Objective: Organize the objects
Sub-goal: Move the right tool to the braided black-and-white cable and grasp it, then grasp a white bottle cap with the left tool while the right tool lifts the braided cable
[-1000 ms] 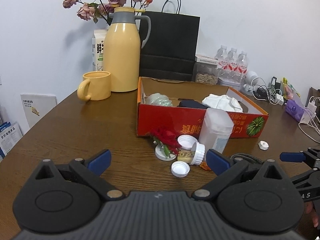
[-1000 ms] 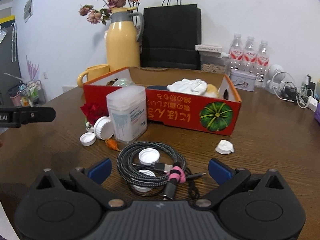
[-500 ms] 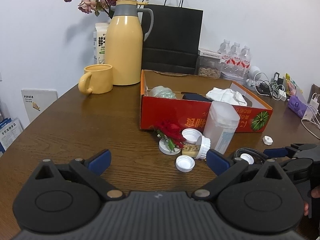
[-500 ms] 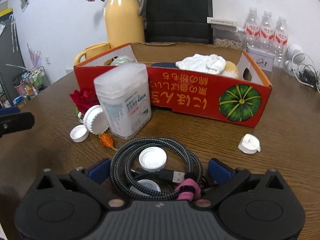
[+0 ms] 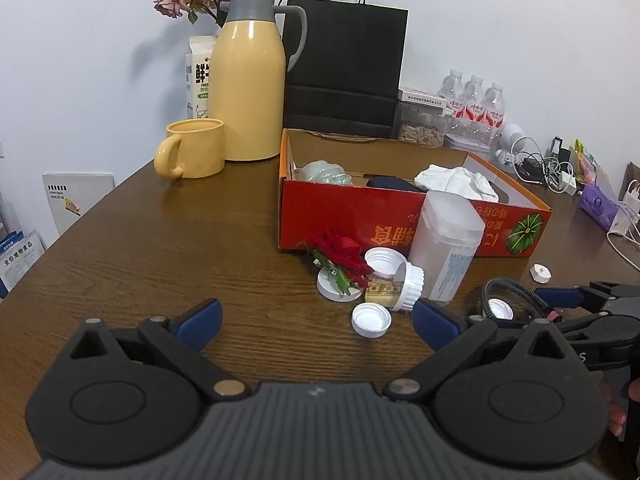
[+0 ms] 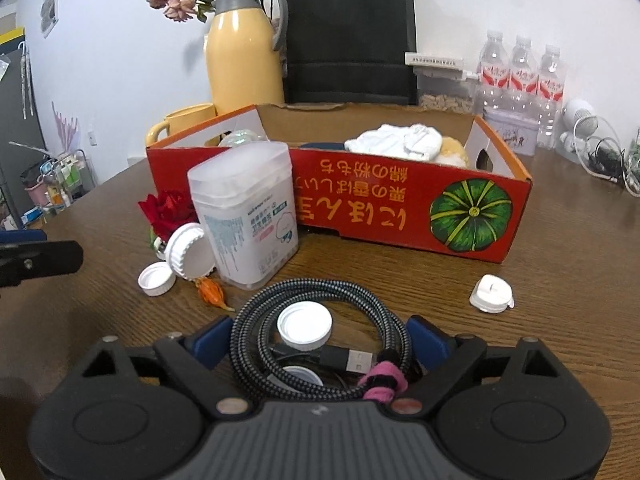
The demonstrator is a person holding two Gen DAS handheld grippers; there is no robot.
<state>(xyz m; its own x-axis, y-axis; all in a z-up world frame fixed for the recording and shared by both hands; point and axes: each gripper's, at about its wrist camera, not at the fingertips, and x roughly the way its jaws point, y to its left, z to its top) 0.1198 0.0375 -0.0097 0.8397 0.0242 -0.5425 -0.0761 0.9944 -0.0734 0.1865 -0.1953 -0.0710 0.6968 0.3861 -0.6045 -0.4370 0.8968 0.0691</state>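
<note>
A coiled braided cable [image 6: 320, 344] with a pink tie lies on the wooden table, with white caps [image 6: 305, 327] inside the coil. My right gripper [image 6: 320, 338] is open and low, its blue fingertips on either side of the coil; it also shows in the left wrist view [image 5: 560, 298]. My left gripper [image 5: 316, 318] is open and empty above the table. Ahead stand a frosted plastic container [image 6: 246, 216], a small jar on its side [image 5: 394, 288], a red rose [image 5: 342, 254], loose white caps [image 5: 371, 320] and a red cardboard box [image 6: 400, 204].
A yellow thermos [image 5: 248, 80], yellow mug [image 5: 196, 148], milk carton and black paper bag [image 5: 346, 68] stand behind the box. Water bottles [image 6: 520, 76], chargers and wires lie at the back right. A small white clip [image 6: 491, 294] lies on the table at right.
My right gripper has moved forward and down over the coiled cable, so its fingertips now straddle the coil. My left gripper has drawn back slightly.
</note>
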